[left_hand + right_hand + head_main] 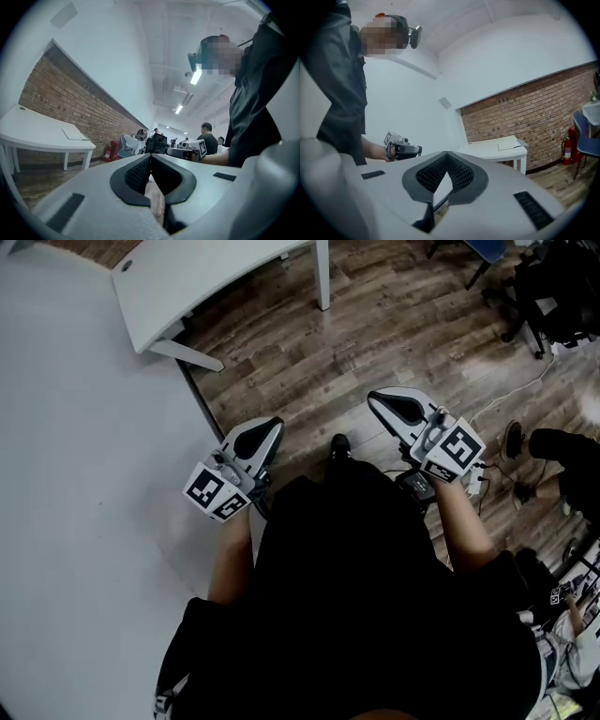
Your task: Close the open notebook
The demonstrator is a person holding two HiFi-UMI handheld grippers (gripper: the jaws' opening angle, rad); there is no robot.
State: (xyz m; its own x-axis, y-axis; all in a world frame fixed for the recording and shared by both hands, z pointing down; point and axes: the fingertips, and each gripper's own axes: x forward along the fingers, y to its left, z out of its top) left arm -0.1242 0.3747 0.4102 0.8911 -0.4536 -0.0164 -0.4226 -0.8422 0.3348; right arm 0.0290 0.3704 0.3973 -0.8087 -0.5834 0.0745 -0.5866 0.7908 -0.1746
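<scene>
A flat white notebook (75, 134) lies on a white table (33, 138) by the brick wall, far from both grippers; it also lies on the table top (509, 144) in the right gripper view. Whether it is open or closed is too small to tell. In the head view only a corner of the table (187, 277) shows. My left gripper (272, 425) and right gripper (377, 397) are held close to my body above the wood floor. Both point level. The left gripper (150, 157) is shut with nothing in it, and so is the right gripper (447, 154).
A white wall (75, 474) runs along the left. Cables (506, 399) and an office chair (553, 296) are on the floor at the right, near someone's shoe (513, 439). A red fire extinguisher (108, 151) stands by the brick wall. People (206, 136) and desks fill the far room.
</scene>
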